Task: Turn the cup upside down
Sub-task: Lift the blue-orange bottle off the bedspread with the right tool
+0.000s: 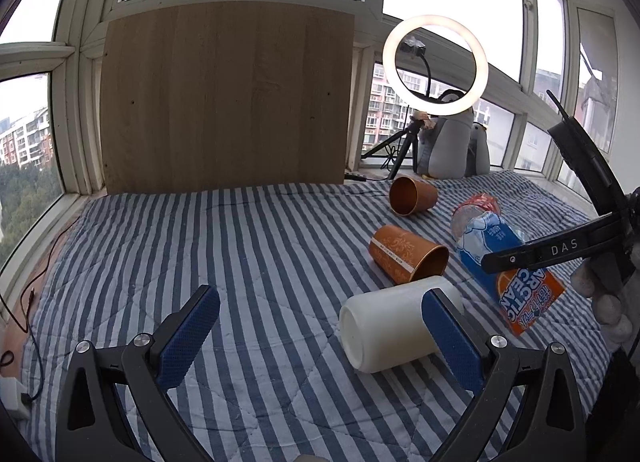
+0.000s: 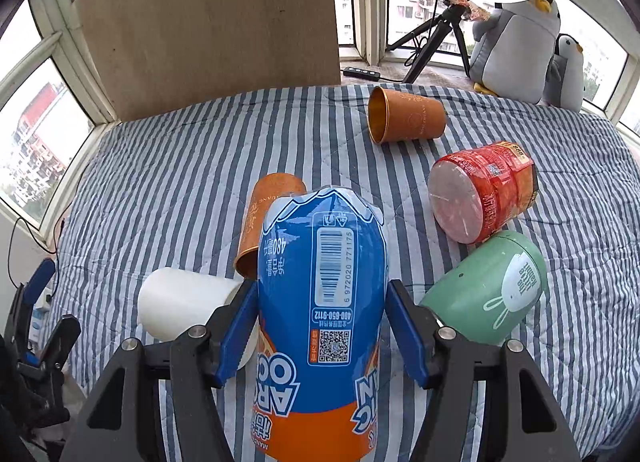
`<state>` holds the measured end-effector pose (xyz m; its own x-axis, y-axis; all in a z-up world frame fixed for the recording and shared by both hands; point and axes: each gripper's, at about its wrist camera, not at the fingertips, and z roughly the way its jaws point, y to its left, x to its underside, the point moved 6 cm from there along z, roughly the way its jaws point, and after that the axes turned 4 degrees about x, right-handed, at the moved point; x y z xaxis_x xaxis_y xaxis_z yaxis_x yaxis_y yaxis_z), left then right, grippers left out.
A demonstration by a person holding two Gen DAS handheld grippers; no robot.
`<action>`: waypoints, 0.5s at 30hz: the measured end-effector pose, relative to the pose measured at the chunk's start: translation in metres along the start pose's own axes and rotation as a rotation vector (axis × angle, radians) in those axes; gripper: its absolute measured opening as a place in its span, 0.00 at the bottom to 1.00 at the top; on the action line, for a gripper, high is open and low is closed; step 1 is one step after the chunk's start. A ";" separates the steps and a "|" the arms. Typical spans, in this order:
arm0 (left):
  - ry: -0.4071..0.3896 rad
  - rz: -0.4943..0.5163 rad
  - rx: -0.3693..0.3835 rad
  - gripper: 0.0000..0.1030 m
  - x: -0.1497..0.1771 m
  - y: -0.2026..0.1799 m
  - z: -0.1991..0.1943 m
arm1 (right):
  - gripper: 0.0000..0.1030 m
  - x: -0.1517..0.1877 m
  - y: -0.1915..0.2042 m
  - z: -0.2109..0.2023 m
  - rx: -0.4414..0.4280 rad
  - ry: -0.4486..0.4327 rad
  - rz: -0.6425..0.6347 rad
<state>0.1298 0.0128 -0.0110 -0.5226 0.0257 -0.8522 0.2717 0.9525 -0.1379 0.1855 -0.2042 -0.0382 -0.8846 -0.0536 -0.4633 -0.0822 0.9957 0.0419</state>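
Note:
A blue and orange drink container (image 2: 320, 262) lies on its side on the striped blanket (image 2: 168, 181), base pointing away. My right gripper (image 2: 322, 286) straddles it, blue pads pressed against both sides. In the left wrist view the same container (image 1: 480, 238) lies under one black finger (image 1: 532, 252) of that gripper, held by a gloved hand (image 1: 608, 302). My left gripper (image 1: 320, 296) hangs open over the blanket. A white cup (image 1: 384, 326) lies on its side, base towards me, just beyond its right finger (image 1: 452, 342).
Two orange cups (image 2: 408, 119) (image 2: 264, 213) lie on their sides, along with a red tub (image 2: 484, 189) and a green rabbit cup (image 2: 492, 286). Behind stand a wooden board (image 1: 224, 101), a ring light on a tripod (image 1: 436, 65), plush penguins (image 2: 516, 45) and windows.

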 end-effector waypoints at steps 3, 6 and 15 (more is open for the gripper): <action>0.033 -0.003 0.034 0.99 0.003 -0.012 0.003 | 0.58 0.031 0.000 0.001 -0.041 0.027 0.022; 0.083 -0.012 0.074 0.99 0.008 -0.025 0.008 | 0.58 0.052 -0.002 0.004 -0.060 0.041 0.039; 0.178 0.006 0.115 0.99 0.021 -0.070 0.015 | 0.65 0.078 -0.003 0.006 -0.126 0.062 0.015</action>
<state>0.1122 -0.0578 -0.0266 -0.6524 0.0937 -0.7520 0.3602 0.9114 -0.1989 0.1195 -0.2107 -0.0797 -0.9126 -0.0469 -0.4062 -0.1220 0.9794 0.1611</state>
